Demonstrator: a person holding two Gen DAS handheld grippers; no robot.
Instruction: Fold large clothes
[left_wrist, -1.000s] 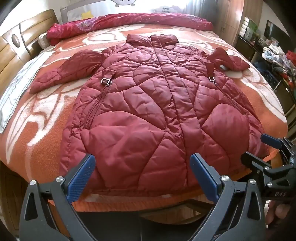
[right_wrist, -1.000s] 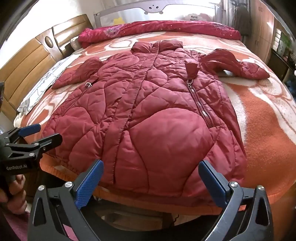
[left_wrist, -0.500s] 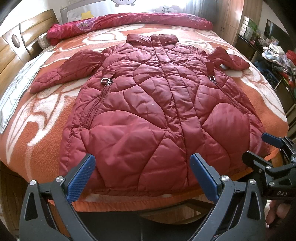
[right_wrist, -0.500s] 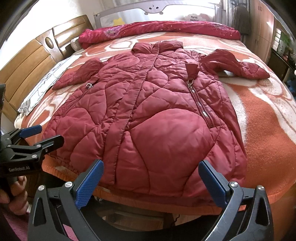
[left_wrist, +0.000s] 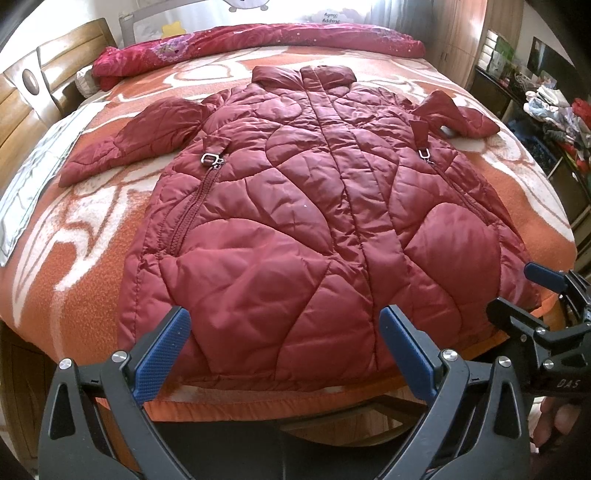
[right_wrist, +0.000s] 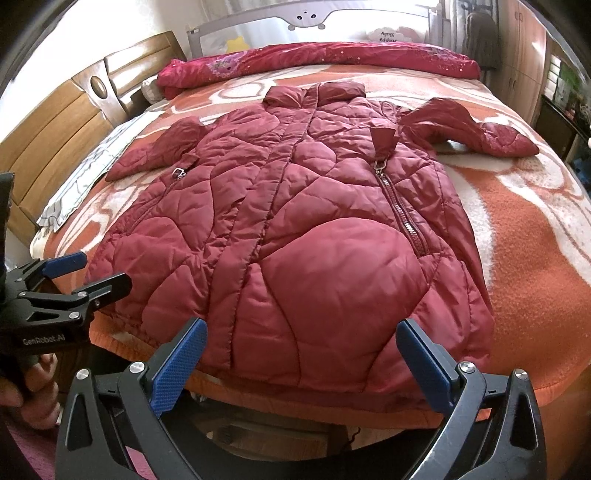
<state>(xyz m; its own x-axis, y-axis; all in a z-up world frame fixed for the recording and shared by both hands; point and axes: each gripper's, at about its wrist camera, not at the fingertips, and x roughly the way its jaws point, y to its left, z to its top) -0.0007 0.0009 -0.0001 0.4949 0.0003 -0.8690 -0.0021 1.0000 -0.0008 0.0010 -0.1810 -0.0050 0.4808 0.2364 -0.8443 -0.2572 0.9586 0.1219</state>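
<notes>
Item: red quilted coat (left_wrist: 314, 229), spread flat on my bed (left_wrist: 74, 236), collar at 12 o'clock. My left gripper (left_wrist: 284, 350) and right gripper (right_wrist: 301, 365): fingers apart, seemingly just short of the hem.

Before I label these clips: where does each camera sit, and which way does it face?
Left wrist: on the left gripper, at the bed's foot, facing the red quilted coat; right gripper at its right edge.
Right wrist: on the right gripper, same heading; left gripper and a hand at left.
Both share coat, bed, headboard.
</notes>
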